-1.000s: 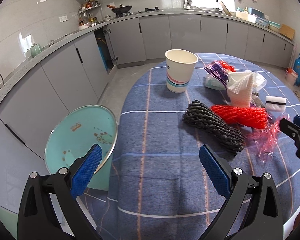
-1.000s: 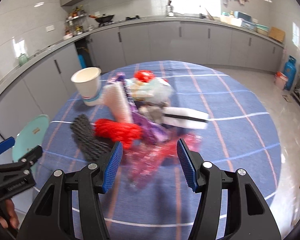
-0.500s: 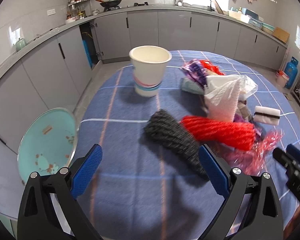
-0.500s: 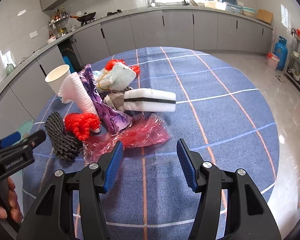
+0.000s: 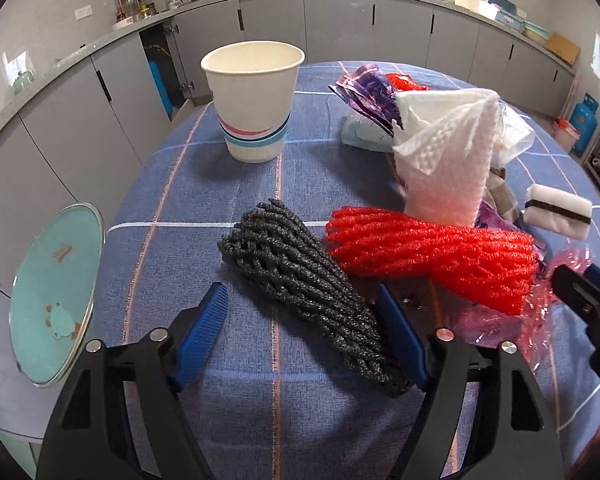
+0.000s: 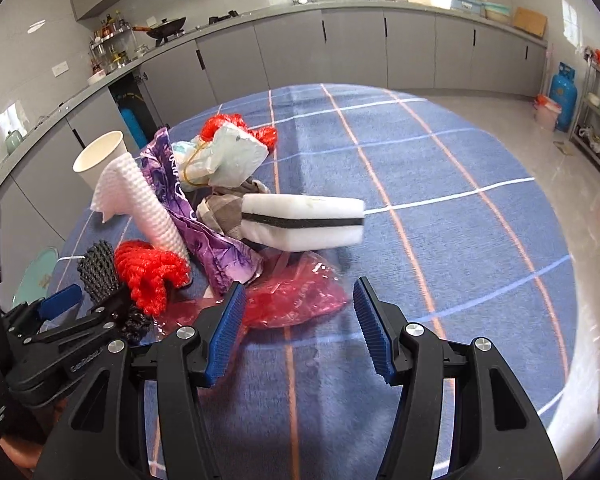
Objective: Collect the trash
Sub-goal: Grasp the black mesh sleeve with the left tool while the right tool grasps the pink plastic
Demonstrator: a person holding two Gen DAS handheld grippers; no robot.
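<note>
A pile of trash lies on the blue checked tablecloth [image 5: 204, 184]. A black foam net [image 5: 304, 280] lies between the open jaws of my left gripper [image 5: 300, 312], its near end against the right pad. Beside it lie a red foam net [image 5: 432, 252], a white paper towel [image 5: 448, 164], a purple wrapper [image 6: 196, 220], a white sponge with a black stripe [image 6: 304, 220] and a pink plastic bag [image 6: 300, 296]. My right gripper [image 6: 298, 312] is open just before the pink bag. A paper cup [image 5: 254, 100] stands upright behind.
A teal bin with a glass-rimmed lid [image 5: 56, 296] stands beside the table on the left. Grey kitchen cabinets [image 5: 340, 24] run along the back. A blue gas bottle [image 6: 562, 96] stands on the floor at the right. The left gripper also shows in the right wrist view [image 6: 80, 312].
My left gripper has moved forward and right from the bin side until its jaws stand around the black foam net. My right gripper has closed in on the pink bag.
</note>
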